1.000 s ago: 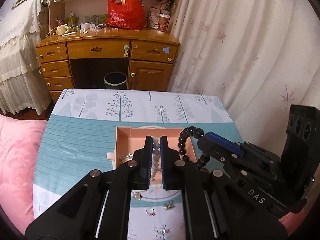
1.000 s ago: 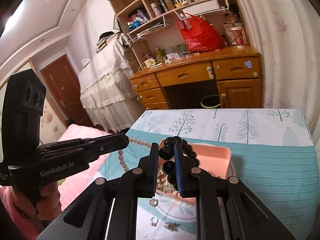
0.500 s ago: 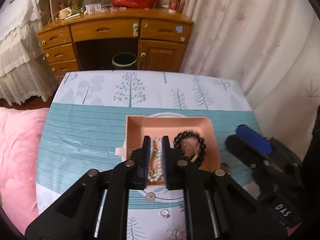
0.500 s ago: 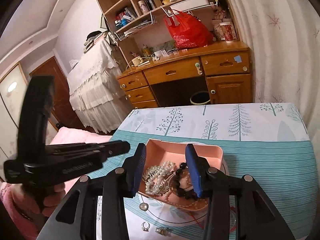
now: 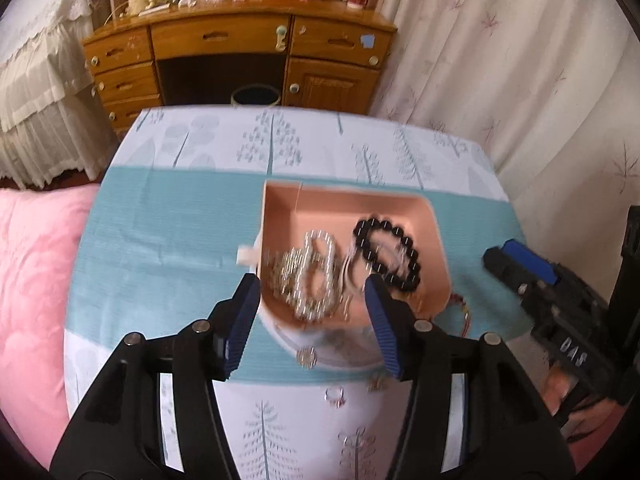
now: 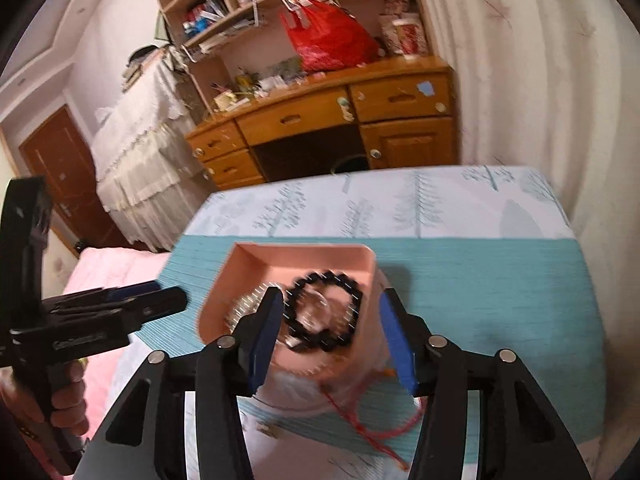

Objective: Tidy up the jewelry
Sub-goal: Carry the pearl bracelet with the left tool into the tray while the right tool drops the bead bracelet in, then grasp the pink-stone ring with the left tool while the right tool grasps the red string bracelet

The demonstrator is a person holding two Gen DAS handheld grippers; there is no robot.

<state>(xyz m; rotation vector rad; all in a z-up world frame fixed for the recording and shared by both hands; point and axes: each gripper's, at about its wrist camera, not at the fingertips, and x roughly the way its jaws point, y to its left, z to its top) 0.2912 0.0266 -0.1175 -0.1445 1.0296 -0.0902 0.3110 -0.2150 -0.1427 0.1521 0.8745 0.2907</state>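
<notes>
A pink tray sits on the tree-print tablecloth; it also shows in the right wrist view. In it lie a black bead bracelet and pale pearl and silver strands. My left gripper is open and empty above the tray's near edge. My right gripper is open and empty over the black bracelet. A pearl earring, a ring and a small clasp lie on the cloth in front of the tray. A red cord lies by the tray.
The table is small, with a pink quilt to its left and a curtain to its right. A wooden desk stands behind it. The right gripper's body is at the table's right edge.
The right gripper dropped the black bracelet into the tray and opened. The left gripper let the pearl strand fall into the tray and opened wide. Both views tilted down toward the tray.
</notes>
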